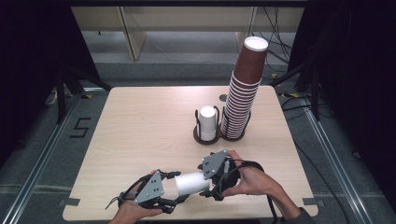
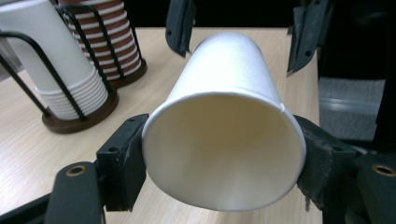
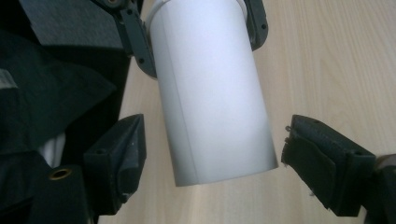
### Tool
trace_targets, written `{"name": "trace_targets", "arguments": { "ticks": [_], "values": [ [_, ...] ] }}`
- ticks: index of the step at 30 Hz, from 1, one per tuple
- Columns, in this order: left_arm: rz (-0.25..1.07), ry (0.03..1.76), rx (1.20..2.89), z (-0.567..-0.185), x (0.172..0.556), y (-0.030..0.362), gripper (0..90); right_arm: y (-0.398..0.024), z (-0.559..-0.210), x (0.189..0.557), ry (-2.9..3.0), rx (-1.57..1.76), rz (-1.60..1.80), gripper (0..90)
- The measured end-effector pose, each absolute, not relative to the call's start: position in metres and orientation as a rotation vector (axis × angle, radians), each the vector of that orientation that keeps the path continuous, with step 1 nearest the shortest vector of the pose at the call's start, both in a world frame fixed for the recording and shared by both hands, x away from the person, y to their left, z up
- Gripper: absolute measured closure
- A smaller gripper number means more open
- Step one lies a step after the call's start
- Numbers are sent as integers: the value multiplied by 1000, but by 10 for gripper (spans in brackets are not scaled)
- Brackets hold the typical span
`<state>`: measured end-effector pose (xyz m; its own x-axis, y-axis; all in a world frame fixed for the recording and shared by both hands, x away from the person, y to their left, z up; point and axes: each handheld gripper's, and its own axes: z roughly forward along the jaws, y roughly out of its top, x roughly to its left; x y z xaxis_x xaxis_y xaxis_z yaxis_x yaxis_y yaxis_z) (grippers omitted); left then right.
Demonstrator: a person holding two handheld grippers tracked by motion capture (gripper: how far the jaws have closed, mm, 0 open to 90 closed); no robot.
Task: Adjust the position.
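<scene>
A white paper cup [image 1: 191,183] lies on its side in the air just above the wooden table [image 1: 140,126], near the front edge. My left gripper [image 1: 178,187] is shut on the cup's open rim end; in the left gripper view both pads [image 2: 126,158] press on the rim of the cup [image 2: 224,140]. My right gripper [image 1: 206,182] stands open around the cup's closed base end. In the right gripper view its fingers [image 3: 116,158] are clear of the cup [image 3: 210,93] on both sides.
A black wire holder [image 1: 201,135] at mid-table holds a short stack of white cups [image 1: 208,122]. Beside it a tall, leaning stack of brown cups [image 1: 245,88] stands in a second holder. The table's left half is bare wood.
</scene>
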<state>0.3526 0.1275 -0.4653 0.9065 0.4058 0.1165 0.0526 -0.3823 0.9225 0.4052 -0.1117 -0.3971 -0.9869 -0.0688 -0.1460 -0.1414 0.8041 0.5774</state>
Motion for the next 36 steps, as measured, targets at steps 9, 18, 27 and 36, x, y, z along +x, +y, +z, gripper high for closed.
{"name": "trace_targets", "arguments": {
  "ticks": [9, 18, 27, 36],
  "values": [
    [390, 352, 2013, -461, 349, 121, 270, -91, -406, 396, 2805, -274, 717, 226],
    [367, 365, 1937, -459, 348, 122, 233, -88, -413, 392, 2849, -245, 659, 329],
    [289, 451, 1682, -462, 351, 129, 147, -117, -410, 419, 2875, -197, 1217, 329],
    [300, 459, 1667, -460, 350, 130, 147, -116, -414, 419, 2891, -181, 1270, 327]
  ]
}}
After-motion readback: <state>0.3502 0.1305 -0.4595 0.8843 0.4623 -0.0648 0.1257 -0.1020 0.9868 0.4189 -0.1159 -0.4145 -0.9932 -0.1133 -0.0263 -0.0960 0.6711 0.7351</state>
